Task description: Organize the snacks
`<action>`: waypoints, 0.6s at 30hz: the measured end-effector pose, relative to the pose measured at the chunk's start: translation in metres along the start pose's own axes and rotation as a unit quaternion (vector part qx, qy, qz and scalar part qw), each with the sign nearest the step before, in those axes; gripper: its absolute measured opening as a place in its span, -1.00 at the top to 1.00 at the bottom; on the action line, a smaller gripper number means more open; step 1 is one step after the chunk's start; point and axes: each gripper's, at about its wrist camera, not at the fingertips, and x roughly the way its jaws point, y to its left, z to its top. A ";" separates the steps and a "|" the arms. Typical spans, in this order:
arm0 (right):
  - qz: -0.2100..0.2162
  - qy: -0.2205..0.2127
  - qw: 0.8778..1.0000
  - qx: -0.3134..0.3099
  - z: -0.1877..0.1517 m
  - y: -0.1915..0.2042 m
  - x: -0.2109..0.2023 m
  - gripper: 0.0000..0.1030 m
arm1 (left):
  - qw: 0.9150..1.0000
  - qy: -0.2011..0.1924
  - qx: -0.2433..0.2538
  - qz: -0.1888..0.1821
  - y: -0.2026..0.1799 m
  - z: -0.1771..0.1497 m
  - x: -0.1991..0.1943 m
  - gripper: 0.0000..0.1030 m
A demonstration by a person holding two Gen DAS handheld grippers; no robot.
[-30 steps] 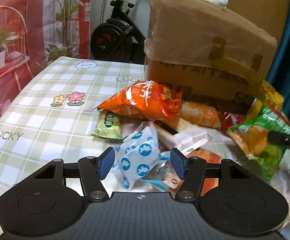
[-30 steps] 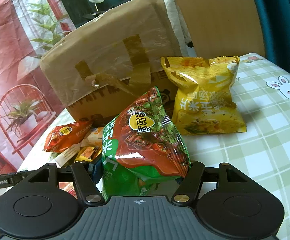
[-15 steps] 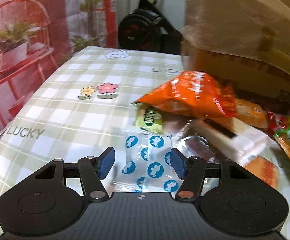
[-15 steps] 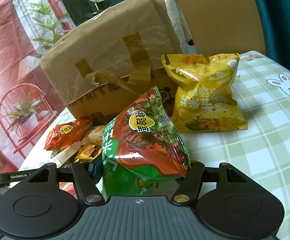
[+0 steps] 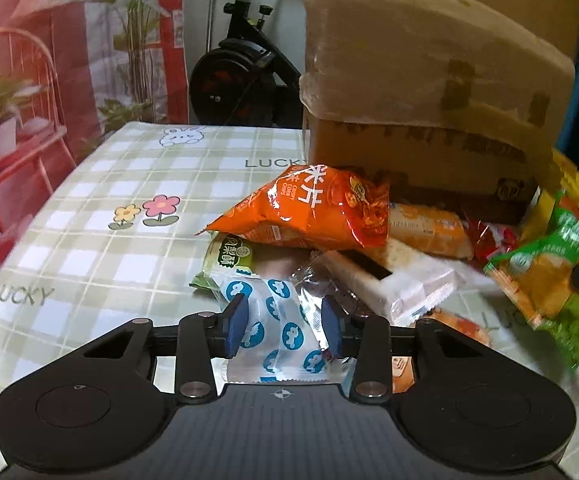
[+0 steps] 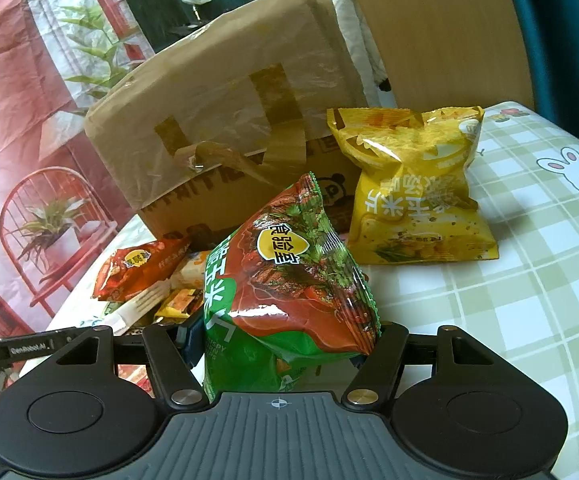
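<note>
A white packet with blue dots (image 5: 293, 332) lies at the near edge of the snack pile, between the fingers of my left gripper (image 5: 282, 330). Its jaws are closing, and both blue pads touch the packet's sides, which buckle into a fold. My right gripper (image 6: 285, 340) is shut on a green and red chip bag (image 6: 289, 280) and holds it upright above the table. The same green bag (image 5: 549, 280) shows at the right of the left wrist view. An orange chip bag (image 5: 313, 212) tops the pile.
A large taped cardboard box (image 5: 421, 92) stands behind the pile on the checked tablecloth (image 5: 89, 248). A yellow chip bag (image 6: 413, 192) leans on the box (image 6: 229, 120). A small green packet (image 5: 229, 256), a white wafer pack (image 5: 393, 280) and other small snacks lie around.
My left gripper's jaws have narrowed onto the blue-dotted packet, which now looks crumpled between the pads. The right gripper and its green bag have not moved.
</note>
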 end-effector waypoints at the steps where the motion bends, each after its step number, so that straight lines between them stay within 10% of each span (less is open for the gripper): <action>1: 0.000 -0.001 1.000 0.000 0.000 -0.001 0.000 -0.19 | 1.000 0.001 0.002 0.006 0.001 0.000 0.001 0.17; 6: 0.002 -0.003 1.000 0.004 0.000 -0.002 -0.002 -0.19 | 0.998 -0.012 -0.037 0.058 0.017 0.004 -0.007 0.17; 14: 0.004 -0.003 1.000 0.003 -0.001 -0.003 -0.002 -0.19 | 0.997 -0.007 -0.040 -0.072 0.000 0.011 -0.011 0.55; 18: 0.004 -0.006 1.000 0.004 -0.002 -0.003 -0.003 -0.19 | 0.995 0.028 -0.043 -0.080 -0.009 0.004 0.009 0.64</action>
